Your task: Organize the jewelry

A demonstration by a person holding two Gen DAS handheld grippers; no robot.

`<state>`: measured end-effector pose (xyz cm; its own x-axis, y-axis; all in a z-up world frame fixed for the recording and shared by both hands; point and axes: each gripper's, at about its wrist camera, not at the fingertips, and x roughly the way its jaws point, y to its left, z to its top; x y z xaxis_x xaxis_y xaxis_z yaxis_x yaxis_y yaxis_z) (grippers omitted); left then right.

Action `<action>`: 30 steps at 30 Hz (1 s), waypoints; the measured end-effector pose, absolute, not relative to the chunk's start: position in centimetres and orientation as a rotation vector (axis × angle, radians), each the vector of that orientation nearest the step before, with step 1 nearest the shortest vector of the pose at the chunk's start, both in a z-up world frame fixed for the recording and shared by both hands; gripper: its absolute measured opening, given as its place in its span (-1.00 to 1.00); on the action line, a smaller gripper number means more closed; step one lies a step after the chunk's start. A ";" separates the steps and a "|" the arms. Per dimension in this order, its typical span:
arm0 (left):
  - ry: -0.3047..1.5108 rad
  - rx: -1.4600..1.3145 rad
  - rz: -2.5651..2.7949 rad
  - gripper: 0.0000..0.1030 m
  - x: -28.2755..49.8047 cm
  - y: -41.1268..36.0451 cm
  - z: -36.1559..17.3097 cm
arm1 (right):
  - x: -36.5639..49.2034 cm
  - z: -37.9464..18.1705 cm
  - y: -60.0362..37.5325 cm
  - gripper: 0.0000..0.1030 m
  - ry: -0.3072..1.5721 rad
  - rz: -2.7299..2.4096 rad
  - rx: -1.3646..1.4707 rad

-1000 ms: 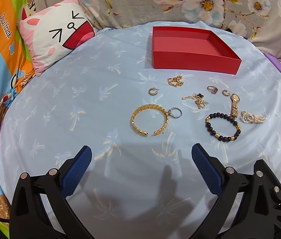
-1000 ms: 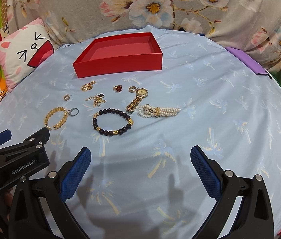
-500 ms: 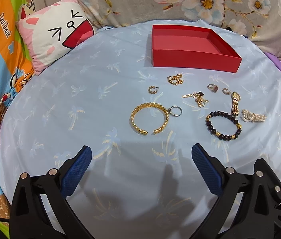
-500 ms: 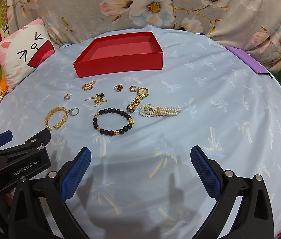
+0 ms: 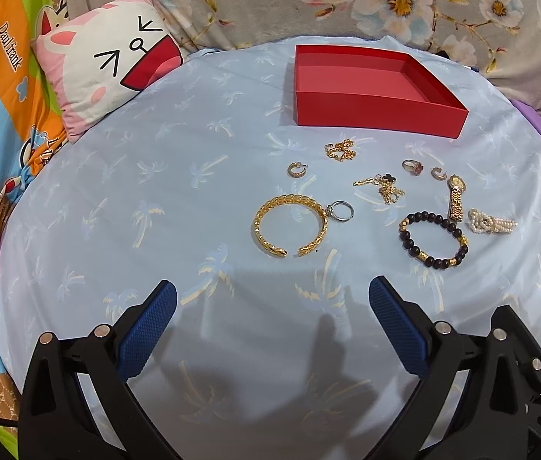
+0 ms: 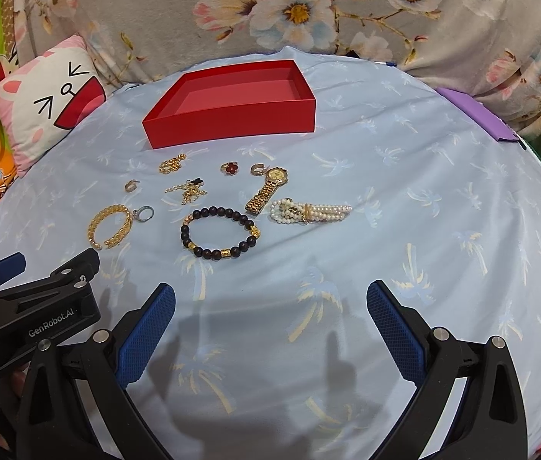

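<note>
An empty red box point(image 5: 377, 88) point(image 6: 232, 103) stands at the back of a light blue cloth. In front of it lie several pieces of jewelry: a gold cuff bangle point(image 5: 289, 226) point(image 6: 110, 226), a silver ring point(image 5: 341, 211), a dark bead bracelet point(image 5: 433, 239) point(image 6: 218, 234), a gold watch point(image 6: 266, 189), a pearl bracelet point(image 6: 309, 211), gold chains and small rings. My left gripper point(image 5: 272, 326) is open and empty, short of the bangle. My right gripper point(image 6: 270, 326) is open and empty, short of the bead bracelet.
A cat-face pillow point(image 5: 105, 61) lies at the back left. A floral cover point(image 6: 309, 11) runs along the back. A purple book point(image 6: 477, 115) sits at the right edge. The left gripper's body point(image 6: 29, 306) shows at the right view's lower left.
Both views have shifted very slightly; the jewelry and box have not moved. Both grippers stay open.
</note>
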<state>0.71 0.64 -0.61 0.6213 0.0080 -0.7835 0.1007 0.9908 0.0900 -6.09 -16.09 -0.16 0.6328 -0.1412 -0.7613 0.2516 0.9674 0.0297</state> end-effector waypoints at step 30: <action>0.962 0.095 -0.031 0.91 2.4 2.1 -3.3 | -4.9 -2.1 -18.1 0.80 0.882 -0.231 0.155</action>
<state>2.43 2.07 -3.28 0.5720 0.0159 -0.8201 0.0688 0.9954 0.0673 -4.92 -18.11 -2.11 0.6134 -0.1356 -0.7781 0.2626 0.9641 0.0389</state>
